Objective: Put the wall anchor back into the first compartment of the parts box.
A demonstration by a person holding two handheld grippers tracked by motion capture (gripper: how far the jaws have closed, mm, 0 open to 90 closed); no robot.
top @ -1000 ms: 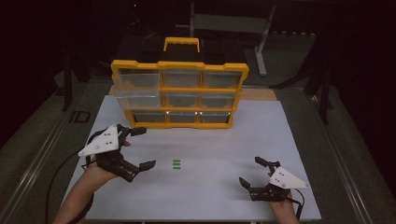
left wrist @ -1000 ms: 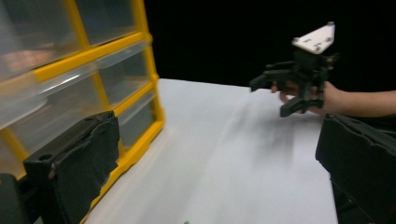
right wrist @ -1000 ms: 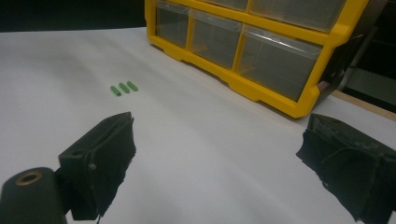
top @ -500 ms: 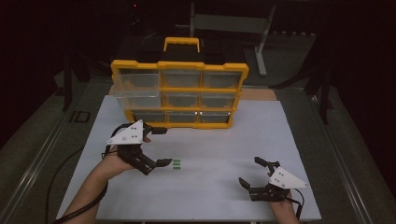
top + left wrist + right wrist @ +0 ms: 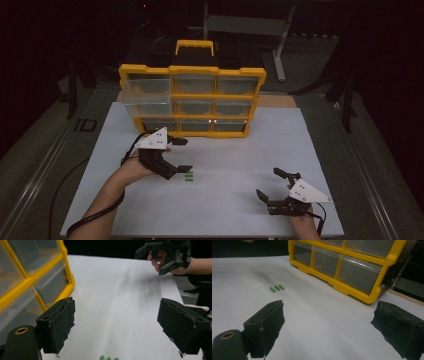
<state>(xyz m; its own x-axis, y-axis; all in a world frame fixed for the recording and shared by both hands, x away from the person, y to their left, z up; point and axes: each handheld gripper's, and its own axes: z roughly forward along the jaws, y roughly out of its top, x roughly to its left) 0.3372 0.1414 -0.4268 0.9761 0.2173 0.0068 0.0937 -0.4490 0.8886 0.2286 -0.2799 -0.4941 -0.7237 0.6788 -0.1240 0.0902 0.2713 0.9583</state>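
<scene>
Our left gripper (image 5: 181, 154) has swung in from the table's left side, jaws wide apart, and now hangs just beside the green pegs (image 5: 188, 176). Our right gripper (image 5: 274, 186) has stayed put, also open. Beyond stands the yellow drawer box (image 5: 192, 101); we judge a pickup comes next.

A matt white table top (image 5: 240, 165) is seen; the organizer (image 5: 192, 100) looks glossy yellow plastic with clear drawers, and beside it matt black jaw pads look rough-edged.
</scene>
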